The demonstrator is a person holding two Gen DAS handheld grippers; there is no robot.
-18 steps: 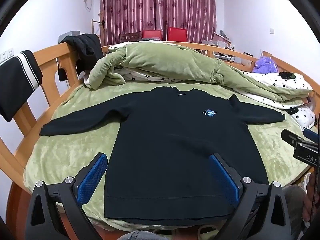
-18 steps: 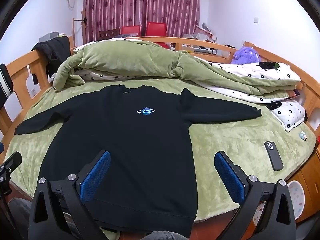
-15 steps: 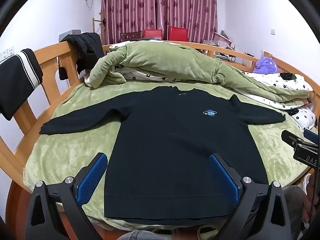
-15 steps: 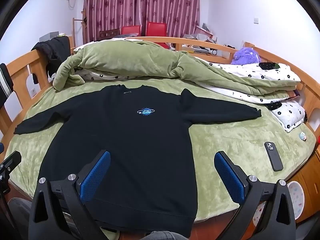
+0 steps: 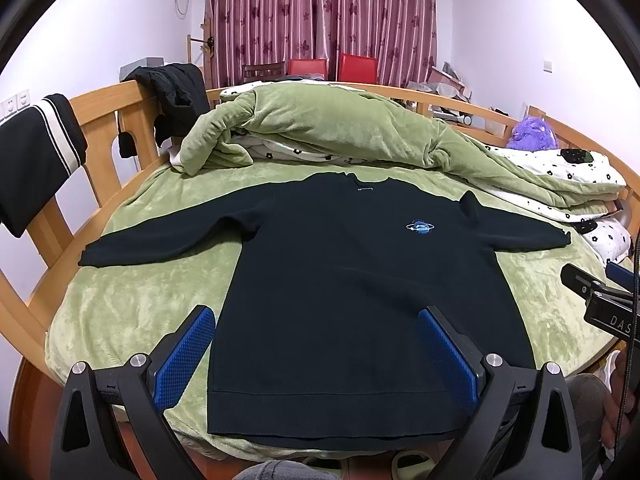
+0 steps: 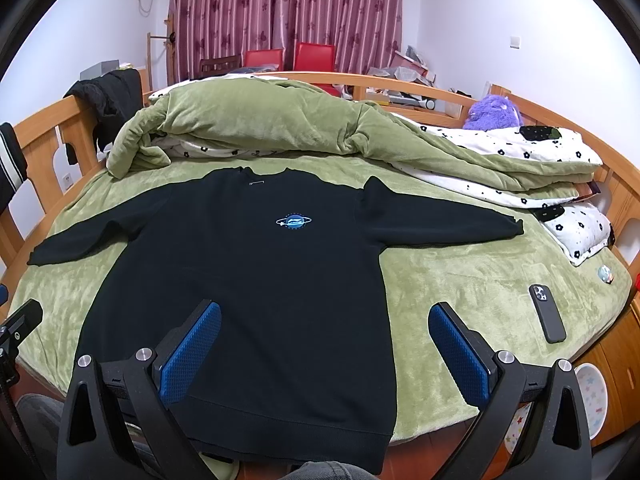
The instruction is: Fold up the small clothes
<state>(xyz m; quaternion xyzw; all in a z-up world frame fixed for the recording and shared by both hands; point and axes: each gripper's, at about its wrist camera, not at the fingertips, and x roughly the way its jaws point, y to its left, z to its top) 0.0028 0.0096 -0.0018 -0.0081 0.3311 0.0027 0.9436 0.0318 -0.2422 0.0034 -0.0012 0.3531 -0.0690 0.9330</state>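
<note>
so, the black sweatshirt (image 5: 360, 292) lies face up and spread flat on the green blanket (image 5: 132, 308) of the bed, collar toward the heaped green quilt (image 5: 320, 128), hem at the near edge, both sleeves stretched straight out to the sides. the left gripper (image 5: 316, 344) and the right gripper (image 6: 324, 340) both hover above the hem end with jaws wide apart and nothing between them, neither touching cloth. judging from that, no fold is made yet, and the step in hand is the first pinch. a sensible start would be the sleeves: take each cuff, the left one at the far left (image 5: 90, 256) and the right one near the floral pillow (image 6: 580, 232), and lay it across the chest so the body becomes a plain rectangle. the knit looks thick and soft, so it will probably sag and drag if lifted by one layer only; better to bite both layers of the cuff squarely in the blue pads (image 6: 192, 356), lift just clear of the blanket, and carry it over in a low arc. the plush blanket may cling, so slow travel should keep the body from skewing. mind the phone (image 6: 547, 313) lying on the blanket to the right, well apart from the hem but near the path a swinging right arm might take.
</note>
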